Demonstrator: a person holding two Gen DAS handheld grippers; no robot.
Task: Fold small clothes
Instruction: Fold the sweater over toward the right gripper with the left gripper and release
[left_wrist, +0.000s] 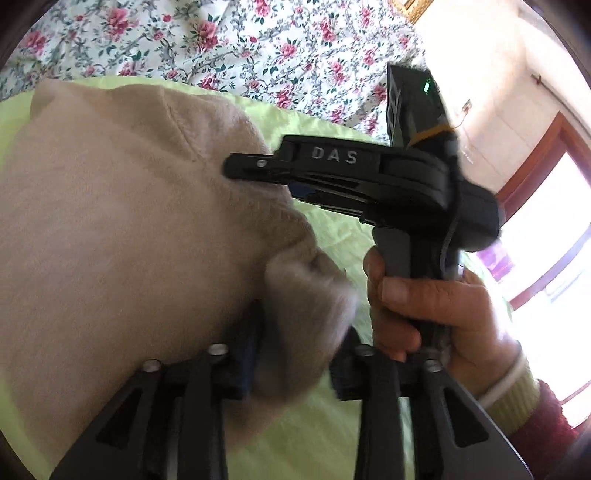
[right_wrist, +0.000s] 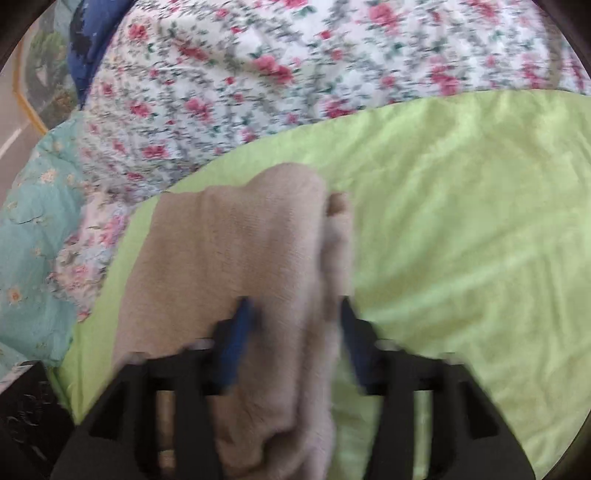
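Bed covered by white quilt with pink rose floral print, wrinkled, filling the far part of both views. Over it a lime-green smooth sheet spread as the work surface. Room: pale plaster wall at right in left wrist view, brown wooden window frame with blown-out daylight. Teal floral quilted blanket at left edge of the bed, blue fabric at the top left corner, right wrist view.

Beige fleecy knit small garment lies bunched on the green sheet, partly lifted.

Right gripper, black, "DAS" on its side, seen in left wrist view clenched on an upper fold of the garment; bare hand wraps its handle, cream cuff and dark red sleeve. In its own blurred view, fabric drapes between blue-padded fingers.

Left gripper: a fold of garment sits between its fingers; fingers spread, whether pinching cannot tell.
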